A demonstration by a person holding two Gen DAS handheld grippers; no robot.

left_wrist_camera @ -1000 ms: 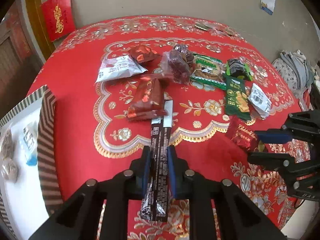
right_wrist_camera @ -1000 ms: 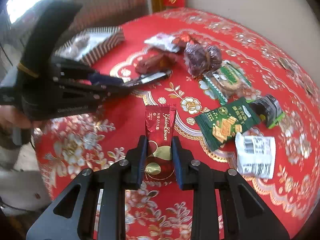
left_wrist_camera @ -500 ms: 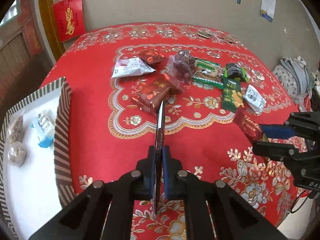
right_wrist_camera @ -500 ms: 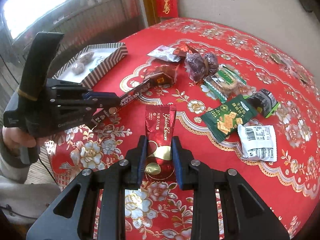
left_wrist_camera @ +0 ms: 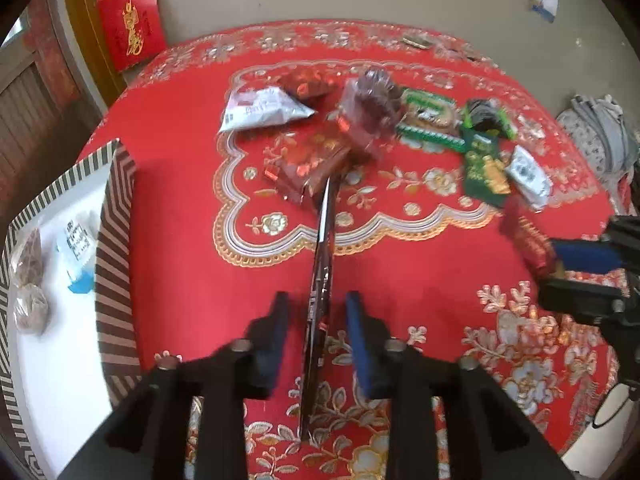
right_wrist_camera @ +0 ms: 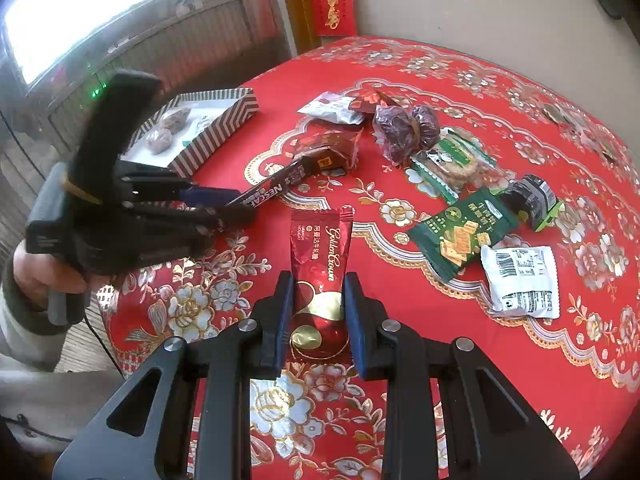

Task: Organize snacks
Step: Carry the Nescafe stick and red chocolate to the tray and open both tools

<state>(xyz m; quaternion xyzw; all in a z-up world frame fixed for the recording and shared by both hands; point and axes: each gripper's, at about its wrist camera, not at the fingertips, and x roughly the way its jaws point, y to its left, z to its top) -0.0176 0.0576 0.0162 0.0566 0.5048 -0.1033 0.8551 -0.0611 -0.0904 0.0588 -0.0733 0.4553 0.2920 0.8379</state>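
My left gripper [left_wrist_camera: 316, 320] has its jaws parted, and a long dark Nescafe stick packet [left_wrist_camera: 320, 280] stands edge-on between them without clear pad contact. In the right wrist view the left gripper [right_wrist_camera: 236, 208] sits at left with the stick packet [right_wrist_camera: 276, 188] sticking out of it. My right gripper [right_wrist_camera: 316, 304] is shut on a red Golden Crown nougat packet [right_wrist_camera: 322, 256], held above the red tablecloth. It shows in the left wrist view [left_wrist_camera: 560, 264] at right, with the red packet [left_wrist_camera: 528, 240].
A striped box [left_wrist_camera: 116, 240] with several wrapped snacks stands at the left; it also shows in the right wrist view [right_wrist_camera: 216, 128]. Loose snacks lie mid-table: white packet [left_wrist_camera: 264, 108], red packets [left_wrist_camera: 312, 164], dark dates bag [left_wrist_camera: 372, 104], green packets [left_wrist_camera: 484, 168], white barcode packet [right_wrist_camera: 520, 276].
The left gripper's jaws have opened around the stick packet, which had been clamped edge-on. Both grippers have risen and shifted slightly. The right gripper still holds the red packet.
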